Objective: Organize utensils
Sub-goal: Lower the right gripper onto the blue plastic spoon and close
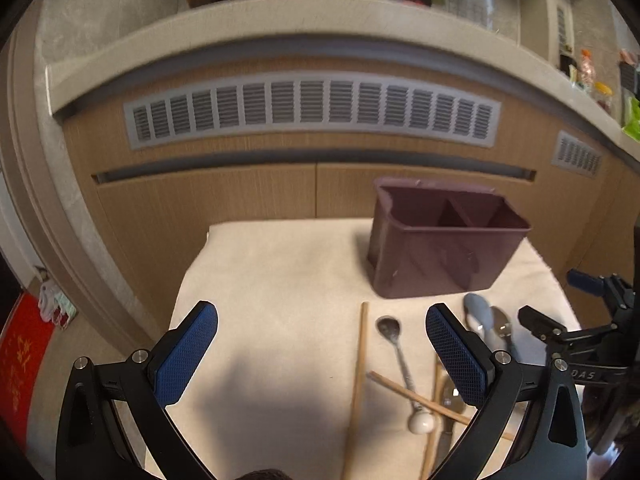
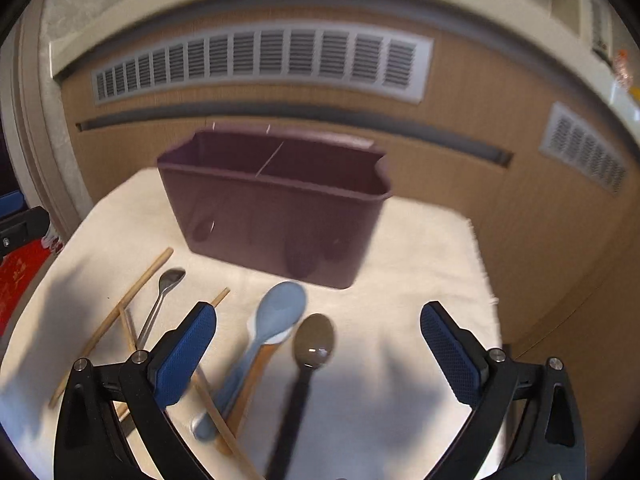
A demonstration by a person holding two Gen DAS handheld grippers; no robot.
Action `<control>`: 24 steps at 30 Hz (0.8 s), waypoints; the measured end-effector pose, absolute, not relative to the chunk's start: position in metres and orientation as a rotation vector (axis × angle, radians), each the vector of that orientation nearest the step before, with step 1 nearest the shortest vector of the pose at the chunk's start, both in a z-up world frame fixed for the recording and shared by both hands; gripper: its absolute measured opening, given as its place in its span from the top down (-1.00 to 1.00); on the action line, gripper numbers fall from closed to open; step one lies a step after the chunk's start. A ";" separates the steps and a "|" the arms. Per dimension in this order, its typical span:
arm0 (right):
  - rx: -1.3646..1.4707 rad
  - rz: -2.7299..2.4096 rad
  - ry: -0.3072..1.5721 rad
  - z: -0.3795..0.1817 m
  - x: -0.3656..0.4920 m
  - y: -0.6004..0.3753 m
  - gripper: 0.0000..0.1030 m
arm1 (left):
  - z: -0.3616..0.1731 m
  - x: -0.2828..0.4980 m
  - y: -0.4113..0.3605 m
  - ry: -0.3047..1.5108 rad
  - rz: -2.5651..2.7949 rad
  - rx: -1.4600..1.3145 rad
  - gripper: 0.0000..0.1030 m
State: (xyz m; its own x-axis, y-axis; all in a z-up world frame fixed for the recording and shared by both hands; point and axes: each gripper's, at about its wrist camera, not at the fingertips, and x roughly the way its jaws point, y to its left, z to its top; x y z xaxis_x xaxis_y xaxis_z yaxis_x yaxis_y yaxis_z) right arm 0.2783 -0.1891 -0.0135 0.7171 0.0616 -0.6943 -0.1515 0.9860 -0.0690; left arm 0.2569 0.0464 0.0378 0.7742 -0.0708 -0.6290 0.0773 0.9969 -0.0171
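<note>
A dark maroon utensil holder (image 1: 440, 248) with a divider stands at the far side of a white cloth; it also shows in the right wrist view (image 2: 276, 204). Loose utensils lie in front of it: wooden chopsticks (image 1: 358, 376), a small metal spoon with a white knob (image 1: 400, 356), a light blue spoon (image 2: 268, 332) and a dark spoon (image 2: 312, 348). My left gripper (image 1: 320, 356) is open and empty above the cloth, left of the utensils. My right gripper (image 2: 318, 360) is open and empty, with the blue and dark spoons between its fingers' span below.
The white cloth (image 1: 260, 300) covers a small table. Behind it is a wooden cabinet front (image 1: 200, 200) with a grey vent grille (image 1: 312, 108) under a pale counter edge. A red mat (image 1: 20, 364) lies on the floor at the left.
</note>
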 end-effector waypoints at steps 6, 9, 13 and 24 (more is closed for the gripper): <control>-0.093 0.128 0.859 -0.046 0.309 -0.167 -0.43 | 0.006 0.265 0.063 0.714 -0.051 0.020 -1.00; -0.082 0.125 0.908 -0.056 0.320 -0.164 -0.29 | -0.005 0.263 0.071 0.710 -0.052 -0.020 -1.00; -0.089 0.143 0.954 -0.065 0.325 -0.162 0.22 | -0.011 0.263 0.072 0.739 -0.094 -0.057 -1.00; -0.089 0.223 0.917 -0.040 0.282 -0.200 0.36 | -0.018 0.252 0.030 0.806 -0.186 0.022 -1.00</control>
State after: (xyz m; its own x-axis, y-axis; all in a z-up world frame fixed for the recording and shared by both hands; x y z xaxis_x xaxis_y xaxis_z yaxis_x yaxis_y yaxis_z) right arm 0.2820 -0.2002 -0.0399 0.5872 0.1530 -0.7949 -0.2288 0.9733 0.0182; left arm 0.2515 0.0298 -0.0181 0.6773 -0.1570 -0.7187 0.1736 0.9835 -0.0513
